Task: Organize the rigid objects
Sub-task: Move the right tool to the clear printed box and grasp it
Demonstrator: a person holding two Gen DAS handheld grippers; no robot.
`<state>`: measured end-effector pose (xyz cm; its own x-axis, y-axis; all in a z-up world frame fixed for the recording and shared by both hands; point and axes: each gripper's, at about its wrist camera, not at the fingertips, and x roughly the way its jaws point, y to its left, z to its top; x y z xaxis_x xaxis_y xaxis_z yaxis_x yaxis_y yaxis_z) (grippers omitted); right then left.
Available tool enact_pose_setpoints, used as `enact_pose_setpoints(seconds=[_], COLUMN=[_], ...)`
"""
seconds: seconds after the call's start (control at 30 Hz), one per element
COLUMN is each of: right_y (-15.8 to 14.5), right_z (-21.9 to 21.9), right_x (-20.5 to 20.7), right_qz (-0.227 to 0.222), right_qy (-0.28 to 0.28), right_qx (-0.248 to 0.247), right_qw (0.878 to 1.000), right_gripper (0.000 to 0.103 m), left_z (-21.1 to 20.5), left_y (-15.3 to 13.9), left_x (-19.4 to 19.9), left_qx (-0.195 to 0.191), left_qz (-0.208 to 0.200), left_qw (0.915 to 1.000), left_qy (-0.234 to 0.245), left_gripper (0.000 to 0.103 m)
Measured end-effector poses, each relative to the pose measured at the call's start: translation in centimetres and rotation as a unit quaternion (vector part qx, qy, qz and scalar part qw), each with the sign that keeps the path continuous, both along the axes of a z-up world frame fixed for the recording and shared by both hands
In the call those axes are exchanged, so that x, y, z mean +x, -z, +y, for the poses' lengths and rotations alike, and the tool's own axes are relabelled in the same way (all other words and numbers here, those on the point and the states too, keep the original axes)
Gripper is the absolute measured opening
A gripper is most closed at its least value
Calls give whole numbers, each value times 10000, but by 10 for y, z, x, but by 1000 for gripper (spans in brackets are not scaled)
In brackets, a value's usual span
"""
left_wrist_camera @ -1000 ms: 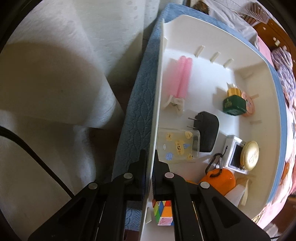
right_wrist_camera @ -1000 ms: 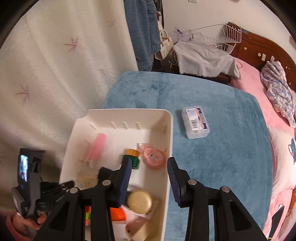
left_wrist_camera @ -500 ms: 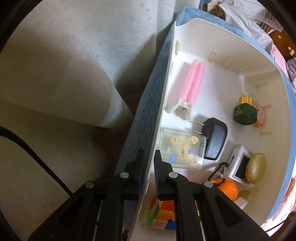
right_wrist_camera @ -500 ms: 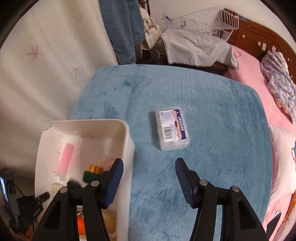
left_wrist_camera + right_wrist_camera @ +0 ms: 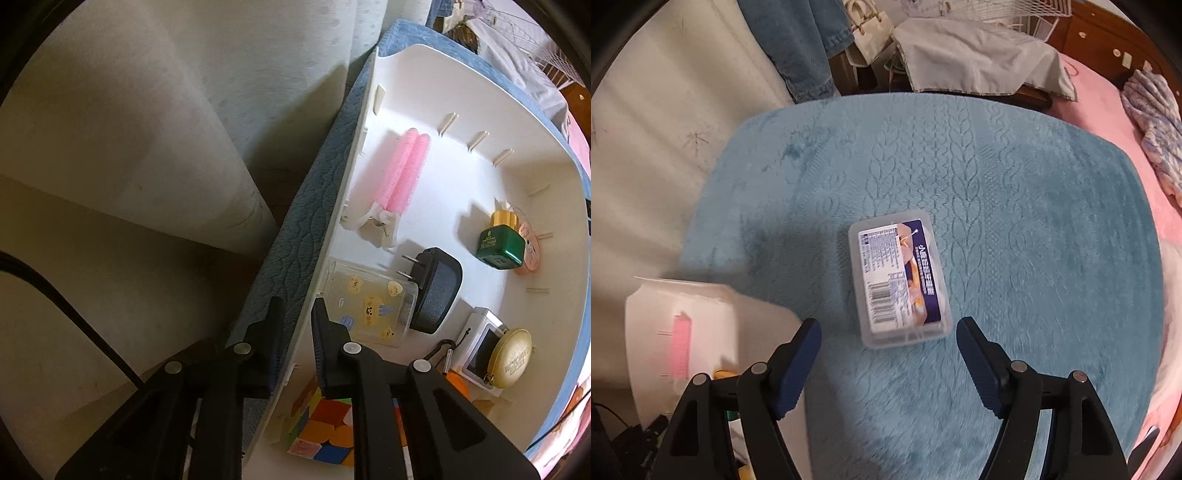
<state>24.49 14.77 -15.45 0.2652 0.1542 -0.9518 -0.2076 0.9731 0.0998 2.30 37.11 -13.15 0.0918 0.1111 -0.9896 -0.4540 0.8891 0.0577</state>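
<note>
Left gripper (image 5: 297,332) straddles the left wall of the white bin (image 5: 334,236), one finger outside against the blue blanket (image 5: 295,236), one inside; jaws narrow, closed onto the wall, gripping it. Bin sits on the blanket at its edge, next to a white curtain (image 5: 129,122). Inside the bin: pink hair rollers (image 5: 402,173) with a white clip near the left wall, clear case with bear stickers (image 5: 369,302) just in front of the inner finger, black charger plug (image 5: 436,288) touching the case's right side, green bottle with gold cap (image 5: 500,242) by the far right wall with a pink round item just behind it, gold round pouch (image 5: 511,358) leaning on a small white box, orange item partly hidden behind the gripper arm, colour puzzle cube (image 5: 321,428) at the near end under the gripper. Right gripper (image 5: 888,336) hovers over the blanket (image 5: 1015,184) with jaws wide apart, holding nothing. Clear plastic box with a printed label (image 5: 899,277) lies flat on the blanket just ahead of and between the fingertips, not touching them, outside the bin. Bin corner (image 5: 713,332) shows lower left in the right wrist view, near the box but apart. Denim garment, white cloth and pink bedding in the background.
</note>
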Motion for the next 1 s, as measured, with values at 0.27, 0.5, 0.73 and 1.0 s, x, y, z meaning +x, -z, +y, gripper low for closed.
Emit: enact_pose_setpoints(seconds=[0.27,0.5,0.73,1.0], right_y=[25,35,46,51], right_z=[-5,-6,4,15], right_x=[6,9,10,11], right_qz=[-105,-517,-1312,-1813], right_qy=[-354,-683,-1024,-1288], right_qx=[45,144,129,-15], right_qw=[9993,9962,9860,9750], right_gripper=[78,78,78,78], left_z=[13,16,15,11], left_y=[4,7,9,9], left_x=[0,3,8,12], left_qx=[-115,-93,-86,-39], left_qz=[55,141,184,213], left_qw=[9997,9997,9996,9996], left_qy=[-188,-168,-207,-180], left_gripper=[17,17,18,18])
